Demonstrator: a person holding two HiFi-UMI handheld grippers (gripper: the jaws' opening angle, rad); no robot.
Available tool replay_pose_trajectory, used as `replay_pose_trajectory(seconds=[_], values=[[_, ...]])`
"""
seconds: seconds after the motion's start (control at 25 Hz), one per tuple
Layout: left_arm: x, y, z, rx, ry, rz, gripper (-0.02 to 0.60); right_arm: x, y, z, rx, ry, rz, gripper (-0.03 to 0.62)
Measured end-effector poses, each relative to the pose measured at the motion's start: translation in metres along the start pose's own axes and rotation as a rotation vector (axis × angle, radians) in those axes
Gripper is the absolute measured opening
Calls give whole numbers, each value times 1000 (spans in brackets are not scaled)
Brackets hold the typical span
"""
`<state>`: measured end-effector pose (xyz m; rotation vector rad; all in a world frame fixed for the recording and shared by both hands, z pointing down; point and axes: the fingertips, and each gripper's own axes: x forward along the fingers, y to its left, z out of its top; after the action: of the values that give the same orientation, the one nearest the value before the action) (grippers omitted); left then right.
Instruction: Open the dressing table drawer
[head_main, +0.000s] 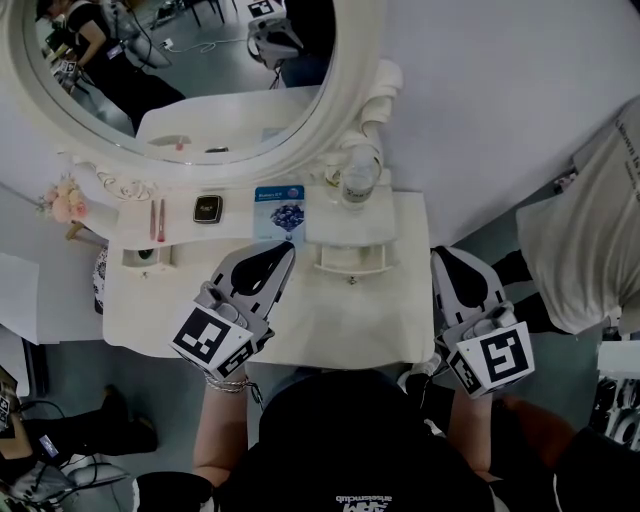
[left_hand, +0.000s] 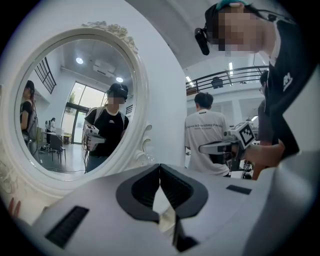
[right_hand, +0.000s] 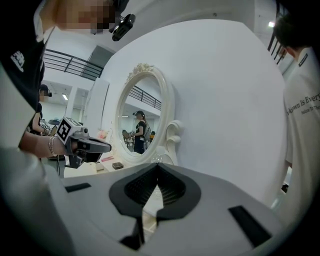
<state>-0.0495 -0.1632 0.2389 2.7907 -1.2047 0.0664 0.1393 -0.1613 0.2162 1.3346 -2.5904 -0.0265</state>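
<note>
Left gripper (head_main: 283, 252), clenched on nothing, sits at 9 o'clock from the small drawer (head_main: 352, 260) at the back of the table (head_main: 330, 330). Neither gripper touches its knob (head_main: 350, 281), so the pull seems still to do. Right gripper (head_main: 443, 258), closed and empty, hangs at 3 o'clock

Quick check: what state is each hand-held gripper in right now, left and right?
Left white hand-held gripper: closed, jaws together, holding nothing.
Right white hand-held gripper: closed, jaws together, holding nothing.
</note>
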Motion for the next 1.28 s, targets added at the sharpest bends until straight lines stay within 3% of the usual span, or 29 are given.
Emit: replay_pose_trajectory(seconds=[1.28], values=[[-5,11,-1,10,12,42,18,-7,-16,-5,18,10,-60,18]])
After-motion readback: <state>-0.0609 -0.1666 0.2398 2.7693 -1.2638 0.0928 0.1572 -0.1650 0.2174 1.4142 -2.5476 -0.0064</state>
